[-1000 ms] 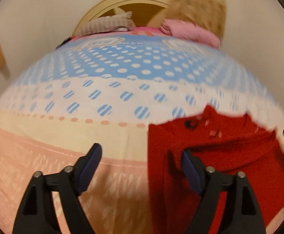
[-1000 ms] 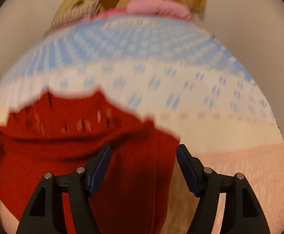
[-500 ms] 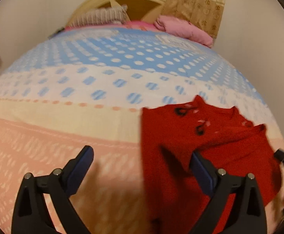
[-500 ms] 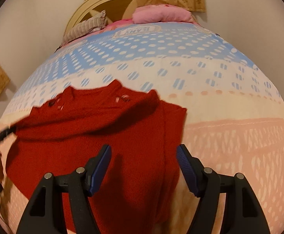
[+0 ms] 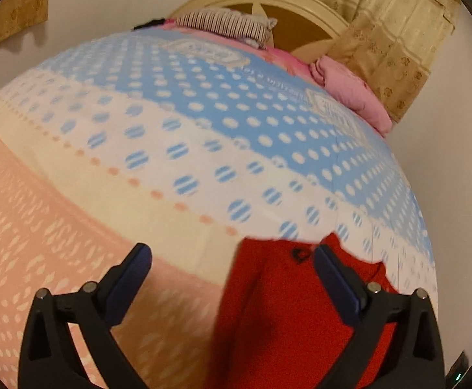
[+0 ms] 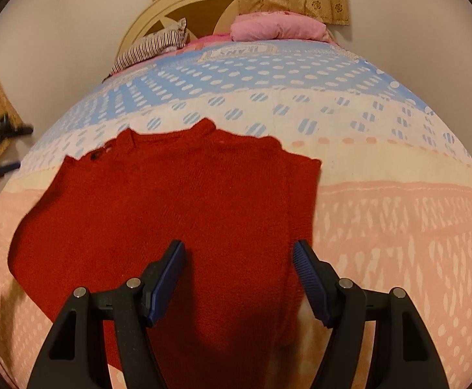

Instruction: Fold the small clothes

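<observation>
We see the red sweater (image 6: pixel 184 214) lying flat on the bed cover (image 6: pixel 382 214), under our right gripper (image 6: pixel 239 278), whose jaws are apart and empty; our left gripper (image 5: pixel 232 278) has just opened wide, empty, the sweater under its right finger.

Warm, dim indoor light, yellowish cast throughout. Heavy fisheye bulge, black vignette in the corners. Motion blur smearing the dotted blue-and-peach bedspread (image 5: pixel 203 136) in the left wrist view; sharper in the right. Soft dark shadow on the red knitted garment (image 6: pixel 177 201) below the jaws.
</observation>
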